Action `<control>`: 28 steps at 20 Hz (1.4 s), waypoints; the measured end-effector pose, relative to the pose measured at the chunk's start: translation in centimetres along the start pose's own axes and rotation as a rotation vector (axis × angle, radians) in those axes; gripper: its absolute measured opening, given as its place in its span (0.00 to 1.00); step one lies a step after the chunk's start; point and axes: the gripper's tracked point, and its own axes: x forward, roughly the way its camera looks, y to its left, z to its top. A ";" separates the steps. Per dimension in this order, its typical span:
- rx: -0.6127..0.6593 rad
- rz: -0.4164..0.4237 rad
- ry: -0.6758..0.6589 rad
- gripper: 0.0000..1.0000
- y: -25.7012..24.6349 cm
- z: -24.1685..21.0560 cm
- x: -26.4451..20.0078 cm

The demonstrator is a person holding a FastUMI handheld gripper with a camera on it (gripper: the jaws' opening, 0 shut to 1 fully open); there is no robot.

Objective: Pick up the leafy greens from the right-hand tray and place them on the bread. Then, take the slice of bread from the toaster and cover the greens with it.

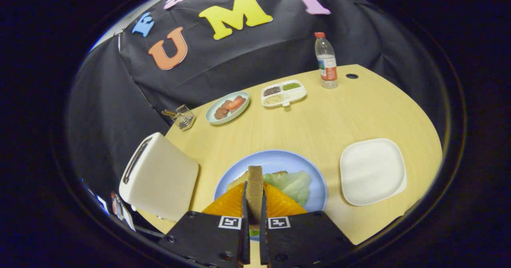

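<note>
The tool [254,204] pinches one slice of bread [254,188] edge-up between its two orange fingers [279,206], above the blue plate [279,162] where one leaf of greens [293,183] lies on another bread slice [236,179]. One toaster [159,176] stands left, one white tray [373,170] right on the tabletop [319,120]; beyond sit one bottle [326,62] and two food dishes [227,107].

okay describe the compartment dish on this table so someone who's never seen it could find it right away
Start at the water bottle standing at the table's far edge by the black wall, far beyond the gripper shut on the bread slice. Beside it, toward the round plate, lies the white dish. Only this dish is split into compartments, three holding dark, green and pale grains.
</note>
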 end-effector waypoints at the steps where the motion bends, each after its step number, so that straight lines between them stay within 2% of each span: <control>1: 0.001 0.010 0.001 0.10 -0.4 -0.1 0.4; 6: -0.030 0.015 -0.017 0.11 -1.8 -0.7 1.3; 8: -0.052 0.007 -0.032 0.14 -2.0 -0.7 1.4; 11: -0.141 -0.037 -0.074 0.24 -2.7 -0.3 1.4; 14: -0.203 -0.067 -0.108 0.36 -3.3 -0.6 1.3; 17: -0.214 -0.103 -0.129 0.61 -4.0 -0.4 1.0; 18: -0.211 -0.097 -0.137 0.62 -3.8 -0.4 0.7; 20: -0.208 -0.083 -0.174 0.75 -3.2 0.3 -0.3; 21: -0.216 -0.100 -0.210 0.91 -3.2 1.0 -1.2; 25: -0.233 -0.120 -0.330 0.96 -0.5 3.1 -6.3; 28: -0.245 -0.168 -0.454 0.96 1.0 5.1 -11.7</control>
